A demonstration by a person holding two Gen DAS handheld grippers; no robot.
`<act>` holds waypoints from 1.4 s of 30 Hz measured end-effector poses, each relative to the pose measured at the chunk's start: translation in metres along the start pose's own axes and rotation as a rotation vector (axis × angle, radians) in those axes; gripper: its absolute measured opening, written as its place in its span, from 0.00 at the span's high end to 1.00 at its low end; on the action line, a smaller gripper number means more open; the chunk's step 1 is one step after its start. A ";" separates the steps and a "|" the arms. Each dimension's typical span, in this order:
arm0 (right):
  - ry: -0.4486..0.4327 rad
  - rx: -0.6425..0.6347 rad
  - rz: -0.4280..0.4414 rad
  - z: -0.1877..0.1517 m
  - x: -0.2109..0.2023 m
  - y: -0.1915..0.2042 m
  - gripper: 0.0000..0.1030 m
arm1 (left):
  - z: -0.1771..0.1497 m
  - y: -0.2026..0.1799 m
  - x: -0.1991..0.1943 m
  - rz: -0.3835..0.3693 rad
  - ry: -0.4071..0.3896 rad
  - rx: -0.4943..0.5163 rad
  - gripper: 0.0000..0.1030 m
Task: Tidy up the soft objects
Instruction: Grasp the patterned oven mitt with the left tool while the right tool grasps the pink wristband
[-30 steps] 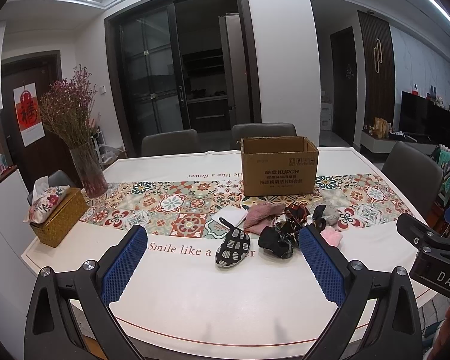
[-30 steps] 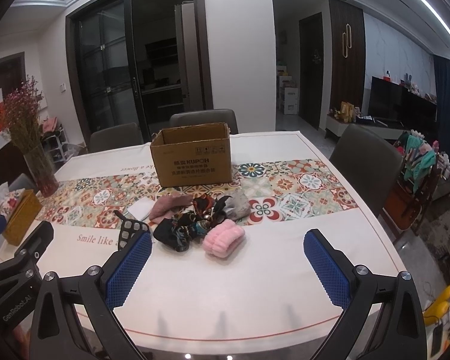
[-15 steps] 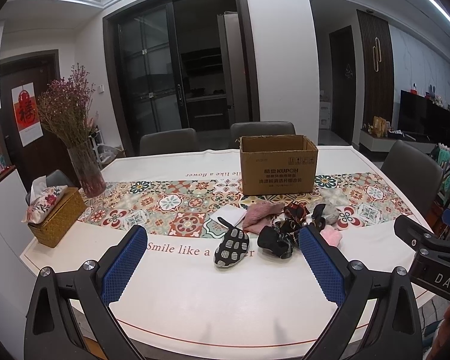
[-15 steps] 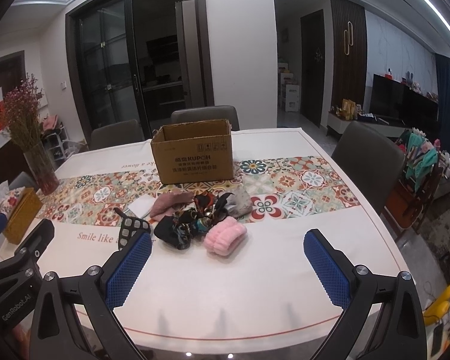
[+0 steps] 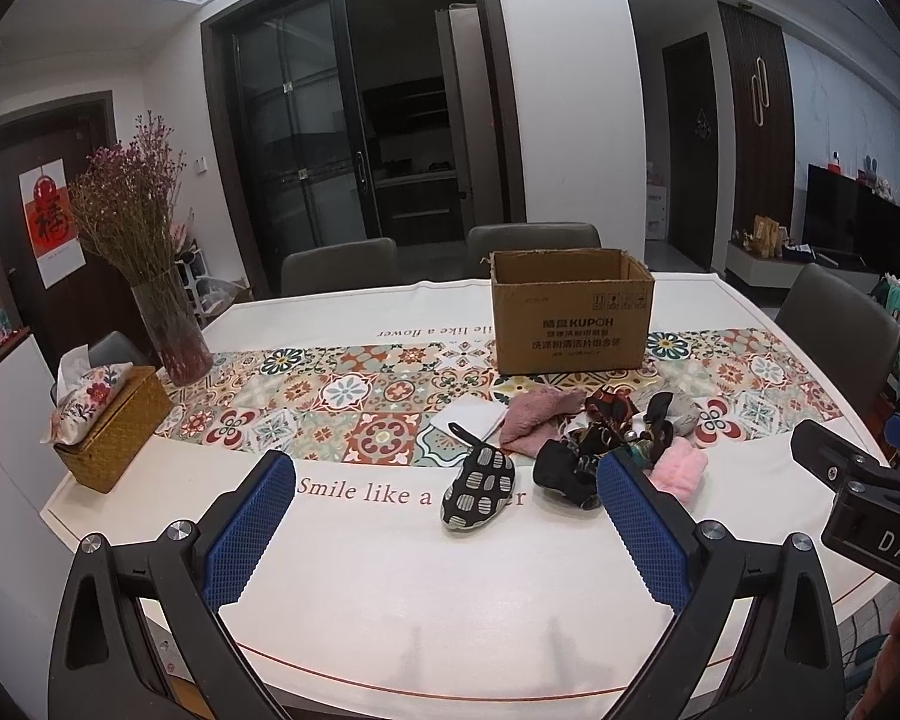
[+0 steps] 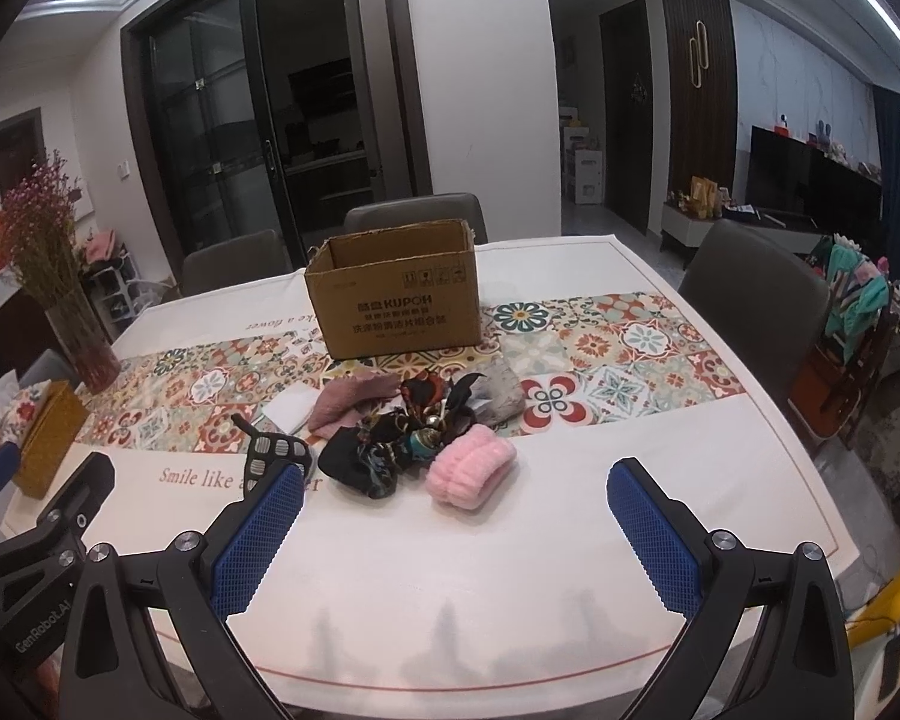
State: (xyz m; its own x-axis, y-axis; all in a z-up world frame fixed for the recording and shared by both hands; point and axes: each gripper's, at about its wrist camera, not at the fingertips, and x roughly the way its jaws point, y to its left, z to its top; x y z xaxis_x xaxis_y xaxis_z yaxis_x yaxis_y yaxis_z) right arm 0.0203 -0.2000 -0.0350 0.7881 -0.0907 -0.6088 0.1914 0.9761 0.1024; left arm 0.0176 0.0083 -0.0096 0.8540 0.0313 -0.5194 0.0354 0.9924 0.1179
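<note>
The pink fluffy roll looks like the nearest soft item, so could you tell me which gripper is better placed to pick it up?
Probably the right gripper: the pink fluffy roll sits between its open fingers, whereas the left gripper's finger half-hides it.

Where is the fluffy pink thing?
The fluffy pink cloth roll lies on the white tablecloth at the near right edge of the pile, touching the black patterned scarf bundle, in front of the open cardboard box.

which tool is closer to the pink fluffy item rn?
Right, probably. Right tool faces the pink fluffy item almost straight ahead; left tool sits off to its left, item behind its right finger.
</note>
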 end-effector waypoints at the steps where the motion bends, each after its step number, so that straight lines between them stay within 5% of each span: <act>1: 0.005 0.002 0.001 0.000 0.004 0.001 0.01 | 0.000 0.001 0.004 0.003 0.006 0.002 0.01; 21: 0.170 0.071 -0.025 0.005 0.111 0.022 0.01 | 0.003 0.005 0.116 -0.053 0.124 0.068 0.16; 42: 0.379 0.187 -0.160 -0.012 0.208 0.011 0.05 | -0.027 -0.012 0.232 -0.168 0.325 0.175 0.35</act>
State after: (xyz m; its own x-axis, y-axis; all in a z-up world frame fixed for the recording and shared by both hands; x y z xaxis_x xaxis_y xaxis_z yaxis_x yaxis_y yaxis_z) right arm 0.1795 -0.2058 -0.1698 0.4768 -0.1254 -0.8700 0.4234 0.9001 0.1023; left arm 0.2009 0.0065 -0.1542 0.6213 -0.0655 -0.7808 0.2722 0.9525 0.1367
